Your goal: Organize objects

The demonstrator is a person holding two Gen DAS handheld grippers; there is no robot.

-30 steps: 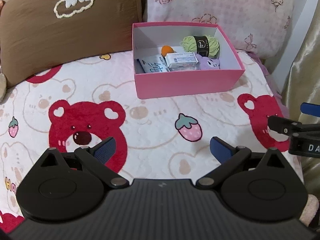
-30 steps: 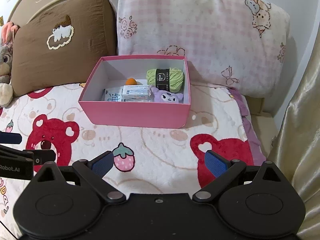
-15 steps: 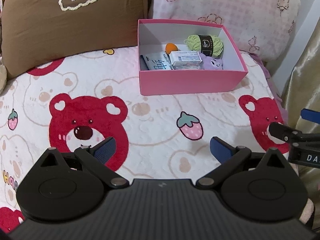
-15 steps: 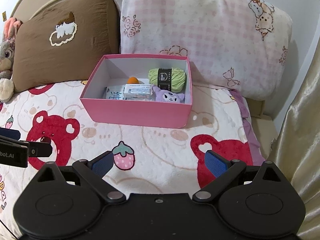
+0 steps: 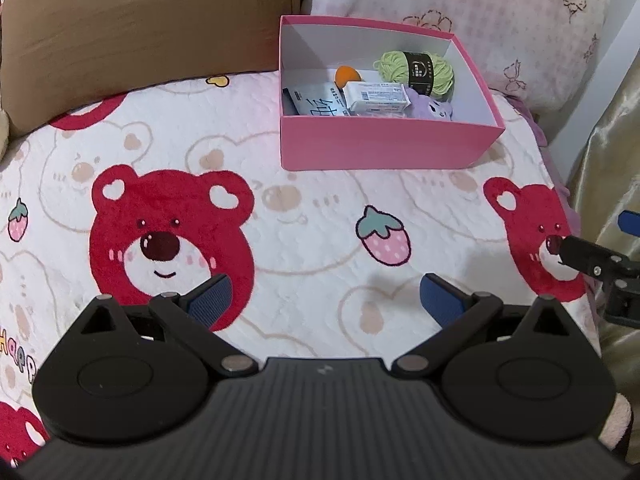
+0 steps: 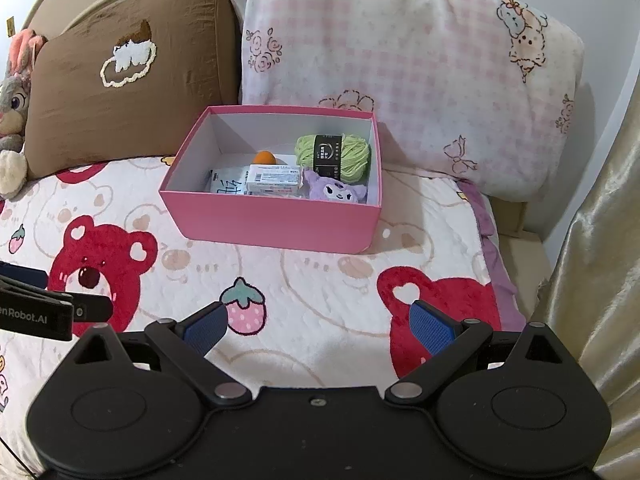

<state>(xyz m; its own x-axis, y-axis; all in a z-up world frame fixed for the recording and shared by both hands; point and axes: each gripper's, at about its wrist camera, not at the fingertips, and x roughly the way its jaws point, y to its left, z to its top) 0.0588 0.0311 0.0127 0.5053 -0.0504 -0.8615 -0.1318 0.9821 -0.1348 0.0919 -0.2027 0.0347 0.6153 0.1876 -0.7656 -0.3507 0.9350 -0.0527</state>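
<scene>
Pink box [image 5: 384, 146]: open-topped card carton, standing on the bear-print blanket [image 5: 304, 216] in front of the checked pillow [image 6: 400, 48], well ahead of both tools.

Contents, all inside the box:
- green yarn skein [image 5: 416, 70], far right corner; soft and light, best taken across its black band.
- purple plush [image 6: 334, 192], near right; squashy, forgiving of any hold.
- small white carton [image 5: 376, 96], centre, lying on a flat packet [image 5: 316, 104]; probably light and stiff, to be taken by its long sides. The packet is thin and likely slippery.
- orange ball [image 6: 265, 157], behind the carton; liable to roll.

Left gripper [image 5: 325, 299]: spread wide, holding nothing. Right gripper [image 6: 318, 327]: likewise wide and empty.

View notes: the right wrist view alone shows the plush's face, a grey rabbit toy [image 6: 14, 112] at the left edge and the headboard. The left wrist view looks more steeply into the box, showing the packet's print.
</scene>
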